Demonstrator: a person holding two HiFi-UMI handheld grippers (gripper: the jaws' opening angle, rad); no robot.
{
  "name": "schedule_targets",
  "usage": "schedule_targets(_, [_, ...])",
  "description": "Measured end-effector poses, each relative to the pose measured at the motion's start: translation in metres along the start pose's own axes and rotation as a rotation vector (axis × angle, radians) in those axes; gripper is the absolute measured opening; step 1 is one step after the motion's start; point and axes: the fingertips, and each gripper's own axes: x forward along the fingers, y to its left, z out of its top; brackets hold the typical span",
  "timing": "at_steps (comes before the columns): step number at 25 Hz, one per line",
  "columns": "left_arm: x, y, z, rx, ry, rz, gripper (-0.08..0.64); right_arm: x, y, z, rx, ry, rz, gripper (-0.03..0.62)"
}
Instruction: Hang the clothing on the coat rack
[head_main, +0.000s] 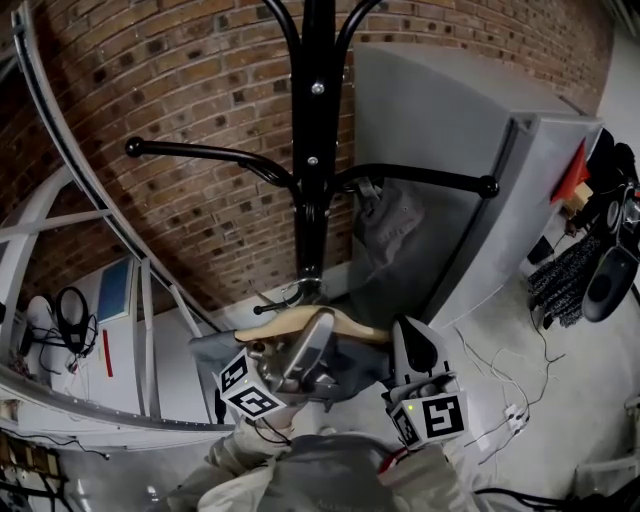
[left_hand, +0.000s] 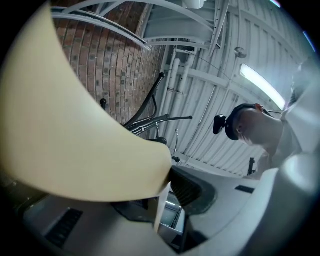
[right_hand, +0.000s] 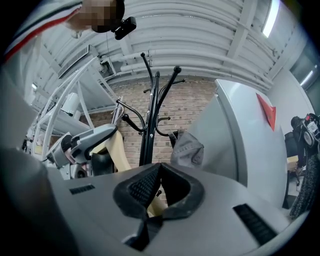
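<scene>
The left tool (head_main: 314, 332) is clamped on the cream wooden hanger (left_hand: 75, 125). The left gripper view shows its ribbed pad pressed against the hanger's edge, a grip that appears to carry the load and keep the hanger near level. The right tool (right_hand: 159, 176) has its jaws drawn together, pads meeting at the tips. A cream sliver of hanger shows behind them, and no view settles whether anything is nipped there. Judged from the head view, it sits at the hanger's right end to steady it. The clothing (head_main: 352, 372), dark grey, drapes from the hanger between the two tools and out to the left, near the person and below the coat rack (head_main: 318, 150). The hanger's wire hook (head_main: 285, 298) lies close to the pole and appears to rest on no arm. The rack's left arm (head_main: 200, 152) is bare; the right arm (head_main: 430, 178) carries a pale grey garment (head_main: 390, 225). Only the head view shows the drape and both arms. Only the left gripper view shows pad contact, though the hanger blocks much of it. Only the right gripper view shows the rack's top (right_hand: 157, 76) and the left tool's grip from the side.
</scene>
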Motion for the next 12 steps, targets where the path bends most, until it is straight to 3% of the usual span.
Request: schedule_targets(12, [0.014, 0.012, 0.01, 0.022, -0.01, -0.007, 0.11, 0.007, -0.006, 0.003, -0.008, -0.006, 0.004, 0.025])
